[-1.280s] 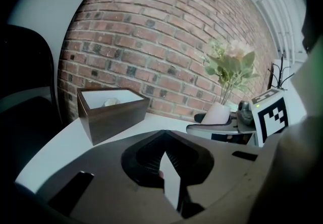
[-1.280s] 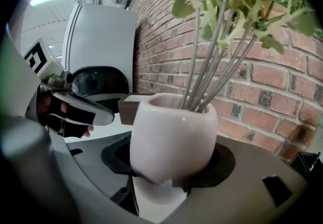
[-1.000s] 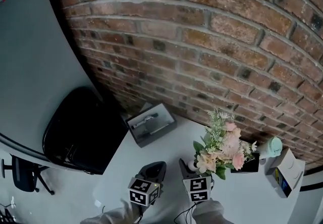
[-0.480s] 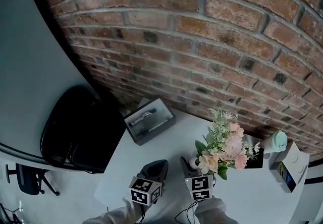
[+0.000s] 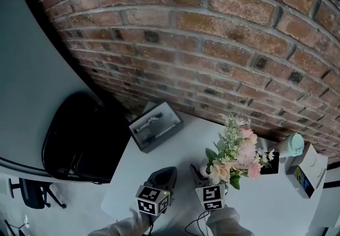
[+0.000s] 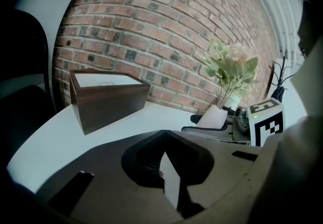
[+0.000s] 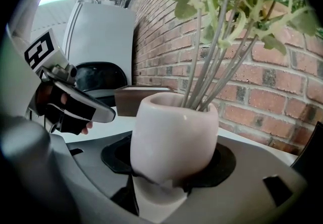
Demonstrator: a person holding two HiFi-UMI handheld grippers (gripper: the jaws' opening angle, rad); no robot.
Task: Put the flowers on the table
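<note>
Right fingers (image 7: pixel 156 200) tight around upright pink vase (image 7: pixel 174 132), flower stems (image 7: pixel 212 51) vertical; left fingers (image 6: pixel 171 182) together, empty.

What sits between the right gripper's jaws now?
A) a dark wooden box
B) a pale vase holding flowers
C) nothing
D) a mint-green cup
B: in the right gripper view, the right gripper has its jaws closed on the pale vase, flower stems rising from it.

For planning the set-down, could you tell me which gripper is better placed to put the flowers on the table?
Right: the right gripper is shut on the vase of flowers; the left gripper holds nothing.
</note>
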